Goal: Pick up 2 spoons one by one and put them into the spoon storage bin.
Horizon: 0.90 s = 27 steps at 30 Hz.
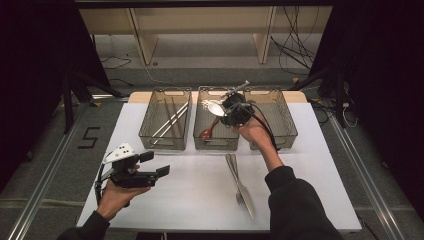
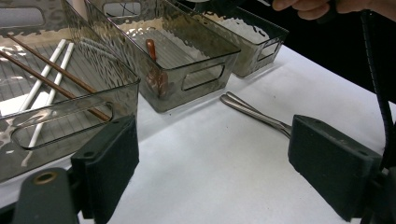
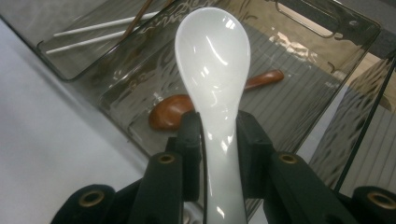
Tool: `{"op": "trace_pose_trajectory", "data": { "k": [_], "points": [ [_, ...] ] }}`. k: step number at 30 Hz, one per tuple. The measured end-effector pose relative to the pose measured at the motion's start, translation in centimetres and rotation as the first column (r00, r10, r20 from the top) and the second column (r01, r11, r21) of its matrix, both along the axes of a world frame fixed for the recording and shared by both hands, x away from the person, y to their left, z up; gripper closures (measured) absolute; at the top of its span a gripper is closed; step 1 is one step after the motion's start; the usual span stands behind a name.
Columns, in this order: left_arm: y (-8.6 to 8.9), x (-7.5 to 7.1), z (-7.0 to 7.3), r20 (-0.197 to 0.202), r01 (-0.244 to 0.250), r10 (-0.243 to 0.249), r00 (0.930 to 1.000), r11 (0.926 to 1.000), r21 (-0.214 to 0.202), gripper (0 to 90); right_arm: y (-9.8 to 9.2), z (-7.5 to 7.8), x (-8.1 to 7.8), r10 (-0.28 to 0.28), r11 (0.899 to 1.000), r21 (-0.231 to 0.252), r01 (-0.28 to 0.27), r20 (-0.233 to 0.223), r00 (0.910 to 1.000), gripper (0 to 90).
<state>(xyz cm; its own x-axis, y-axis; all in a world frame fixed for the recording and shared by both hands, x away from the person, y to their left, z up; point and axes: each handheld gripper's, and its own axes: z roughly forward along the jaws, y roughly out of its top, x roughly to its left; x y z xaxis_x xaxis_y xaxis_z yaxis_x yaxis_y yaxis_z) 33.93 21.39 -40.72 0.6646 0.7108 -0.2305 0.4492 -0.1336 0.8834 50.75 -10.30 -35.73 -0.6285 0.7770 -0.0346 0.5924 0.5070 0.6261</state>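
The right claw [image 3: 214, 135] is clamped on a white spoon [image 3: 212, 70] over the middle bin [image 1: 216, 142]; the high view adds the left claw [image 1: 156, 164], jaws apart, above the bench [image 1: 200, 200].

A glossy white ceramic-looking spoon [image 3: 212, 70] is seen above a smoky, ripple-textured clear plastic bin [image 3: 299, 28] where a smooth reddish-brown wooden-looking spoon [image 3: 173, 111] lies, while polished metal cutlery [image 1: 240, 184] is laid on the matt white table [image 1: 195, 195].
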Motion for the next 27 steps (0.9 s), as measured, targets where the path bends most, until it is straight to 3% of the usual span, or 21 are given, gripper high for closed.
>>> {"op": "trace_pose_trajectory", "data": {
  "k": [27],
  "points": [
    [-0.1,0.0,-0.1,-0.002,0.000,0.000,1.0000,1.0000,-0.004,15.8,1.7,-2.1,3.6,-0.072,0.997,-0.045,0.070,-0.056,0.9958,74.5]
  ]
}}
